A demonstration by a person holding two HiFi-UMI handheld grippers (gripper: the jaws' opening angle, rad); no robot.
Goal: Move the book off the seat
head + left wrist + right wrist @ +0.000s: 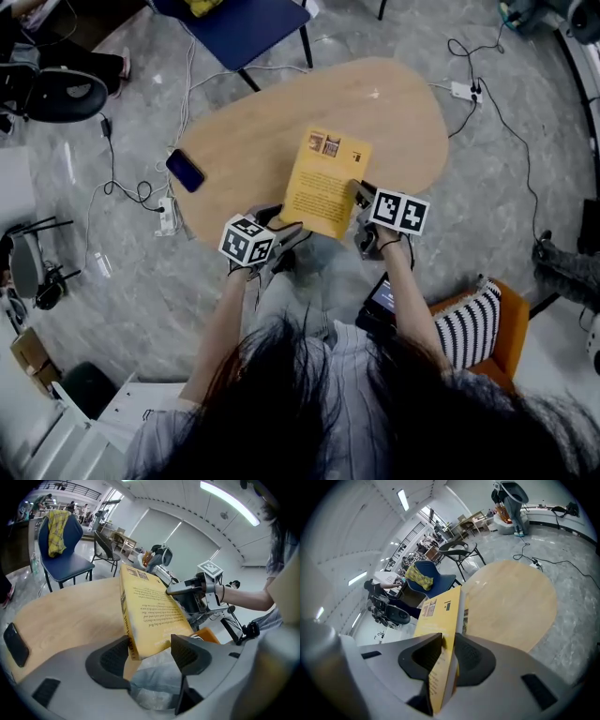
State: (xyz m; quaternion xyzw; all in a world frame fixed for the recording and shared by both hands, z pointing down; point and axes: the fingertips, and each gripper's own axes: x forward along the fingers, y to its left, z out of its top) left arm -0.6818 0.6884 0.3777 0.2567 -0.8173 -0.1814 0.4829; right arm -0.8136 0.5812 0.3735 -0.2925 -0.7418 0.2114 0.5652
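Observation:
A yellow book (325,183) hangs tilted over the near edge of the oval wooden table (253,141). My right gripper (359,199) is shut on the book's right edge; in the right gripper view both pads squeeze the book (440,616) at my right gripper (449,641). My left gripper (286,234) is at the book's lower left corner. In the left gripper view that corner of the book (150,611) lies between the wide-apart pads of my left gripper (150,651), and no firm pinch shows. The right gripper (187,590) shows beyond the book.
A dark phone (185,170) lies on the table's left part. A blue chair (244,28) stands beyond the table, an orange seat (506,342) with a striped cushion (469,323) at my right. A power strip (167,216) and cables lie on the floor.

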